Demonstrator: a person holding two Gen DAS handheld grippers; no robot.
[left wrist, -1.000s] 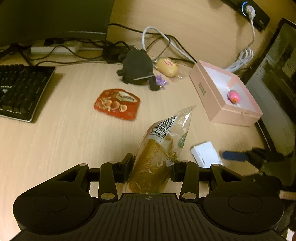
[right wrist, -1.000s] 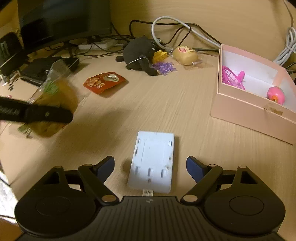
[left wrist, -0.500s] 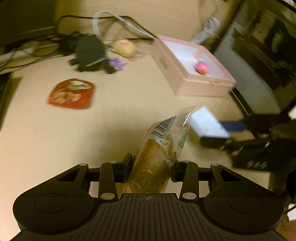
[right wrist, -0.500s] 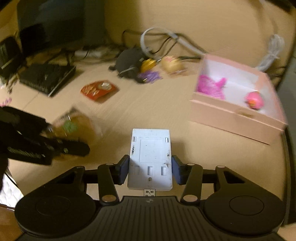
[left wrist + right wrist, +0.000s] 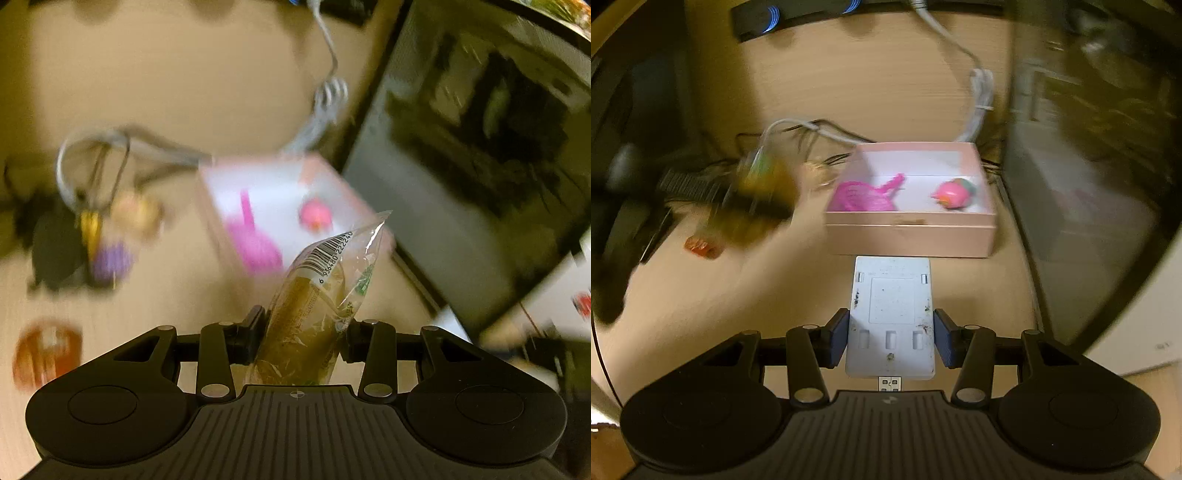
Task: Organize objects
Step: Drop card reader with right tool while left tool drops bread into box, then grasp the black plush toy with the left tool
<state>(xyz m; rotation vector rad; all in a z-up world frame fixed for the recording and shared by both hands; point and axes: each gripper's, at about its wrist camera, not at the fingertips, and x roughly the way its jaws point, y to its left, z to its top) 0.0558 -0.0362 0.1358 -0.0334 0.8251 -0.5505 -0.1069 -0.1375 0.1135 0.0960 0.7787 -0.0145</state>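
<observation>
Here, both grippers carry a load toward the pink box, so the step in hand is judged to be transport, with release into the box to follow.

Left wrist view: the left gripper (image 5: 303, 328) is closed on a snack packet (image 5: 314, 314), clamped at its lower half so that the barcoded clear end stands up and forward. Beyond it, blurred, lies the pink box (image 5: 332, 177) on the worktop (image 5: 177, 295), holding a pink scoop (image 5: 255, 243) and a pink ball (image 5: 314, 216). To the left are a dark soft toy (image 5: 51, 254), a purple item (image 5: 110, 262) and a red packet (image 5: 46, 352), all away from the box.

Right wrist view: the right gripper (image 5: 891, 339) is closed on a white plate (image 5: 892, 314), gripped on its two long edges, with a USB plug showing at its near end. The plate's far end lies just short of the box's near wall (image 5: 908, 240). The next move calls for a carry over that wall before either gripper opens, and for clearance between the two loads.

Only this view shows the box interior sharply, and the left gripper with its packet as a blur at left; only the left view shows the soft toy and purple item.
</observation>
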